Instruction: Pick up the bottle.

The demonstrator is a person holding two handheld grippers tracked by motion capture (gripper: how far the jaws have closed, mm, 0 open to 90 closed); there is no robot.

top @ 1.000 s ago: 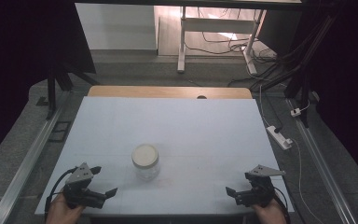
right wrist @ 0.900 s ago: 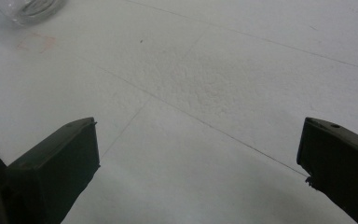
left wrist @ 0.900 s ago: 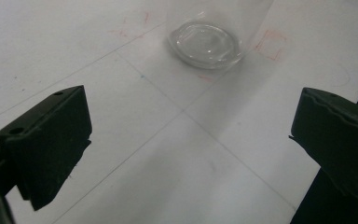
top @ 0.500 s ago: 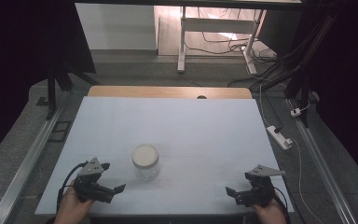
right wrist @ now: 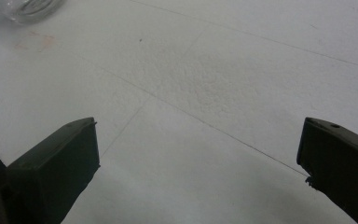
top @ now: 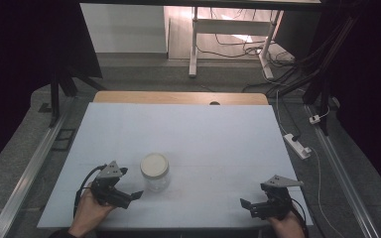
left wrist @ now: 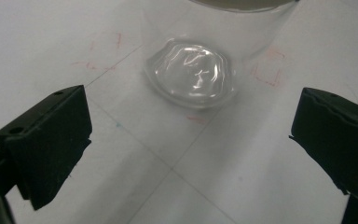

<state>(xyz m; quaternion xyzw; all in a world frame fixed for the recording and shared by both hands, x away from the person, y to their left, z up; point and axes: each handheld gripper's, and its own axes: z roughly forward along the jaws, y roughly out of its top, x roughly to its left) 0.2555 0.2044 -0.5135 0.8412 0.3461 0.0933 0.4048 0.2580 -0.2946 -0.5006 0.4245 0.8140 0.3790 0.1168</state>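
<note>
Near edge of the table [top: 203,129], white sheet on top: both hands in from the bottom, one gripper each.

Left gripper [top: 129,197]: jaws spread wide, nothing between them, pointing right toward the jar [top: 155,171]. Close to it, not touching. In the left gripper view the jar [left wrist: 200,60] sits just ahead of the two black jaws, roughly centred in the gap, its clear glass base flat on the sheet. Faint red pen marks [left wrist: 265,77] and thin pencil lines on the sheet around it.

Right gripper [top: 249,207]: near the front right corner, jaws also wide apart and empty, pointing left. Well apart from the jar. In the right gripper view a bit of the jar [right wrist: 30,9] shows at the top left corner, far off, with bare sheet between.

Jar: upright, pale lid [top: 154,163] on, left of centre in the front half of the table.

Farther back: a strip of bare wood [top: 178,97] along the far edge of the table. On the floor to the right, a white power strip [top: 298,146] with cables. Beyond that, white desk legs [top: 194,42] and loose cables.
</note>
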